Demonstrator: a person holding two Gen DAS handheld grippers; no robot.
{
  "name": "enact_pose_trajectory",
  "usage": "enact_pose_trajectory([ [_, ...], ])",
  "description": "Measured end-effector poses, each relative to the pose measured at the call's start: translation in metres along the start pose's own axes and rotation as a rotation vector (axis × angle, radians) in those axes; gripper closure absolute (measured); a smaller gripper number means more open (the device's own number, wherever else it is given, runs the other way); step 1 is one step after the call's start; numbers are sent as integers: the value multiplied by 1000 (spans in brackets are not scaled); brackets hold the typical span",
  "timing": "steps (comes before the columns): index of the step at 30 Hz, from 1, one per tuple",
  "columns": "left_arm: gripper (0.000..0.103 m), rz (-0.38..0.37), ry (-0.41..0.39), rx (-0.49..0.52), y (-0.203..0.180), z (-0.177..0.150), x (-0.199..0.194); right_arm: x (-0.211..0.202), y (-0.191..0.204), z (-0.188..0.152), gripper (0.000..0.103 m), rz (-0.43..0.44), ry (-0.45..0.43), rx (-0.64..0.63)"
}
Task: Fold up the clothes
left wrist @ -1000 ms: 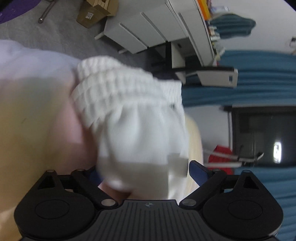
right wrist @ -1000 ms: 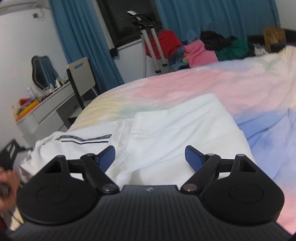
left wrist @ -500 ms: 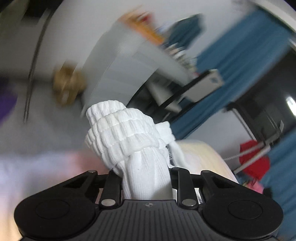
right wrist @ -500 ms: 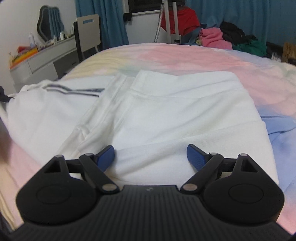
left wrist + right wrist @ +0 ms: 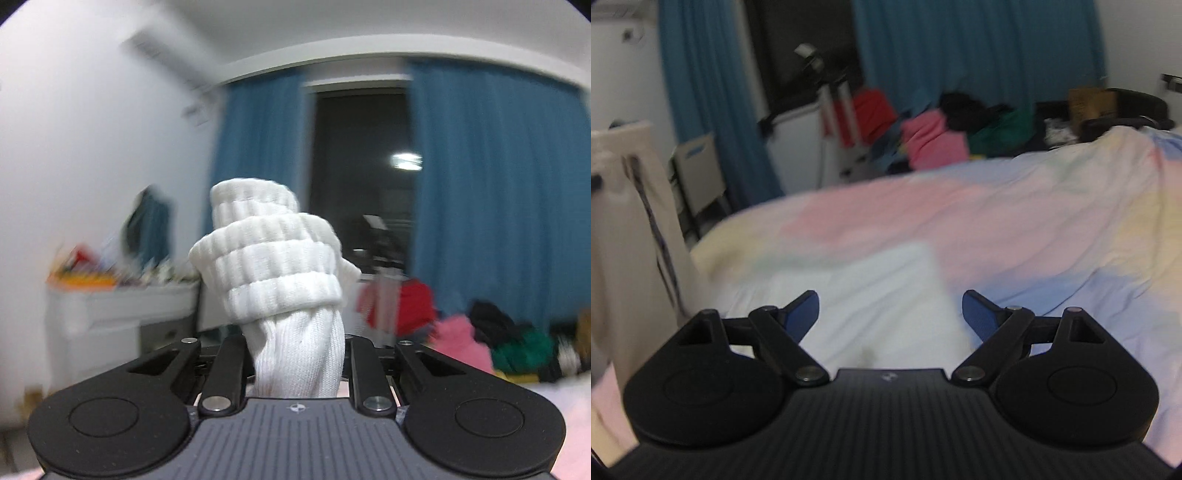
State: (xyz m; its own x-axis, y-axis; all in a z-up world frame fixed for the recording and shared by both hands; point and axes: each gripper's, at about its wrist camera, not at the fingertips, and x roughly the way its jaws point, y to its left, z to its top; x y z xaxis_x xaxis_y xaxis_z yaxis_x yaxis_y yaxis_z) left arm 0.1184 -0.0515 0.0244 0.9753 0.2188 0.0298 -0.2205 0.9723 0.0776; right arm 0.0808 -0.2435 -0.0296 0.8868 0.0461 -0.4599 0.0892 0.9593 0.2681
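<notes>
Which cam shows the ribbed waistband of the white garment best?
Left wrist. The ribbed waistband sits bunched and sharp right above the left gripper, which is clamped on the fabric. Right wrist shows only blurred white garment on the bed, no waistband visible.

The left gripper [image 5: 297,363] stood raised with the garment's waistband [image 5: 275,266] bunched between its fingers, a window [image 5: 364,155] behind it and a dresser [image 5: 110,317] to its left. The right gripper [image 5: 890,314] hung above the garment's folded part [image 5: 871,295] lying on the bed [image 5: 1034,229], with a clothes pile [image 5: 960,136] behind.
</notes>
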Motion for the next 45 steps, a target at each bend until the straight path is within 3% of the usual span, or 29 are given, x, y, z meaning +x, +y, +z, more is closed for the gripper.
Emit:
enact_pose_trajectory([
  [4, 86, -76, -35, 188, -95, -39, -16, -2, -49, 20, 17, 12, -40, 189],
  [8, 86, -222, 53, 385, -174, -95, -25, -4, -92, 27, 16, 39, -68, 358],
  [10, 86, -290, 75, 503, -202, -123, -36, -2, -105, 30, 15, 84, -66, 409],
  [14, 85, -348, 150, 586, -222, -151, -36, 6, -120, 28, 16, 205, -28, 474],
  [17, 68, -400, 176, 602, -212, -148, -30, 19, -128, 24, 15, 271, 36, 538],
  [19, 36, -428, 238, 622, -201, -143, -20, 25, -128, 21, 15, 315, 73, 564],
  [22, 18, -455, 329, 652, -177, -134, -11, 31, -115, 19, 15, 354, 113, 552],
  [26, 13, -486, 373, 712, -130, -125, -12, 34, -94, 15, 15, 342, 159, 478],
  [31, 8, -405, 320, 769, -53, -132, -3, 42, -73, 3, 15, 256, 205, 384],
  [33, 8, -354, 335, 726, -25, -135, 12, 48, -69, -3, 15, 216, 225, 369],
  [34, 9, -349, 361, 666, -10, -134, 21, 52, -68, -6, 15, 195, 234, 357],
  [38, 11, -367, 377, 580, 18, -138, 69, 65, -71, -19, 16, 143, 281, 367],
  [41, 17, -376, 364, 536, 27, -134, 66, 67, -79, -28, 15, 146, 278, 444],
  [43, 20, -374, 347, 526, 24, -135, 59, 64, -76, -30, 15, 155, 255, 419],
  [45, 24, -378, 325, 512, 22, -137, 54, 60, -69, -30, 30, 151, 215, 345],
])
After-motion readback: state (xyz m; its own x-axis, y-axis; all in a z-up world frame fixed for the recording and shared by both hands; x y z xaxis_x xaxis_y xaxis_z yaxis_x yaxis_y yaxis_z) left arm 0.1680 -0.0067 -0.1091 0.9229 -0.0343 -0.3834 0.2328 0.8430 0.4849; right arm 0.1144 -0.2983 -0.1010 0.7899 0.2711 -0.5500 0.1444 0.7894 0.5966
